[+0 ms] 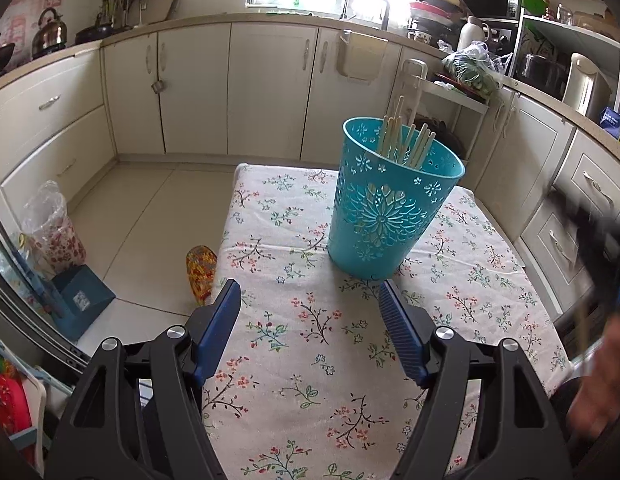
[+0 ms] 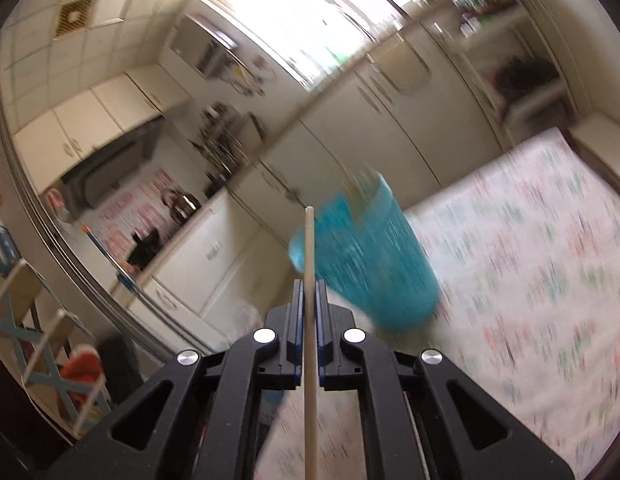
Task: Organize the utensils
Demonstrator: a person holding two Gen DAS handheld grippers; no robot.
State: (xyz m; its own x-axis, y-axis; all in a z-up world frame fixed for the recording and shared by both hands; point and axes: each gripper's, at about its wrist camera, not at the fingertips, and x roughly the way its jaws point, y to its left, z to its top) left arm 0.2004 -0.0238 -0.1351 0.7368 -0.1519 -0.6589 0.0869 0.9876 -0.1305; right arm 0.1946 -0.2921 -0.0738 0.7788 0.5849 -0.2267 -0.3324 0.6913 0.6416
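A teal plastic utensil holder (image 1: 394, 204) with a cut-out flower pattern stands upright on a table spread with a floral tablecloth (image 1: 293, 360) in a home kitchen. Inside it, a bundle of pale wooden chopsticks (image 1: 406, 142) leans at mixed angles, their ends rising above the rim. How many there are cannot be counted with certainty.

The left gripper (image 1: 310, 300) hovers over the cloth just short of the holder, its blue-padded jaws spread wide with nothing between them. The holder sits beyond the fingertips, a little to the right of the gap.

The right gripper (image 2: 308, 286) is clamped on a single chopstick (image 2: 309, 320), its jaws pinched nearly together around the pale stick, which runs straight up the middle of the right wrist view and pokes out past the pads. That view is tilted and streaked with blur; the teal holder (image 2: 374, 264) appears smeared just beyond the chopstick's tip, standing on the cloth-covered table (image 2: 530, 260). In the left wrist view, a blurred dark shape and a hand (image 1: 602, 380) show at the right edge.

Cream cabinets (image 1: 269, 88) line the walls behind the table. A kettle (image 1: 49, 34) sits on the counter at the far left, a clear bag of leafy greens (image 1: 472, 68) rests on a side shelf to the right, and a plastic bag (image 1: 53, 228) stands on the tiled floor beside the table.
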